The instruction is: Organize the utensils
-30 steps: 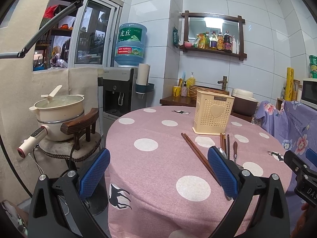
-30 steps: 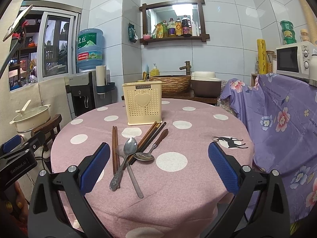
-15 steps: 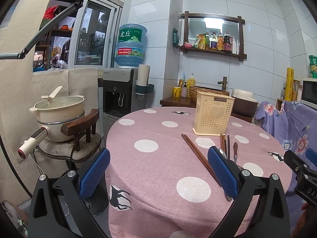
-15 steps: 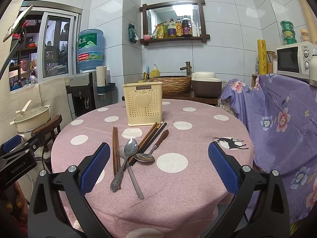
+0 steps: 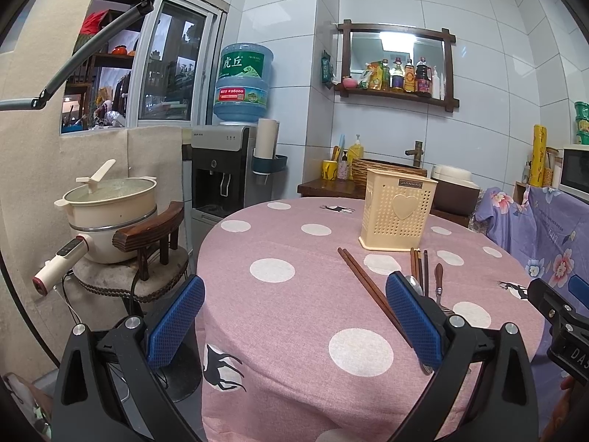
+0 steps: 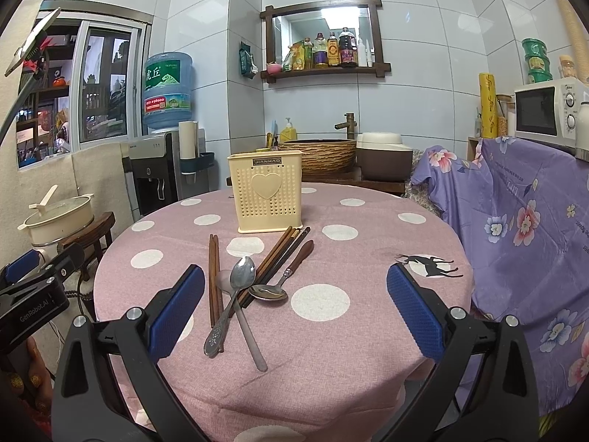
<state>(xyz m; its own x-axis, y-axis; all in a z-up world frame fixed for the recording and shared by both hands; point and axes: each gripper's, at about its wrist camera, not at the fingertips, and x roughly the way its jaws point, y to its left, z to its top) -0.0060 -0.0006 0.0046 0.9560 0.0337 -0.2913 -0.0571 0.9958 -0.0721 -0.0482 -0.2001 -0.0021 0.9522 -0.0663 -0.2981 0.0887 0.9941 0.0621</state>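
A cream perforated utensil holder [image 6: 270, 192] [image 5: 398, 210] stands upright on the round pink polka-dot table [image 6: 368, 258]. In front of it lie a pair of brown chopsticks [image 6: 213, 272] [image 5: 368, 283], more chopsticks fanned together [image 6: 279, 254], a metal spoon [image 6: 235, 294], a second plain spoon [image 6: 244, 328] crossing it, and a wooden-handled spoon [image 6: 287, 276]. My right gripper [image 6: 294, 313] hangs open above the near table edge, nothing between its fingers. My left gripper [image 5: 294, 316] is open at the table's left side, empty.
A wooden chair [image 5: 147, 243] carrying a cream electric pot [image 5: 110, 210] stands left of the table. A water dispenser [image 5: 228, 169] is behind it. Purple floral cloth [image 6: 522, 221] covers furniture on the right, with a microwave [image 6: 548, 110] on top. A counter with a basin [image 6: 320, 154] lies behind.
Both grippers have crept slightly forward; the views barely shift. The utensils and the holder have not moved.
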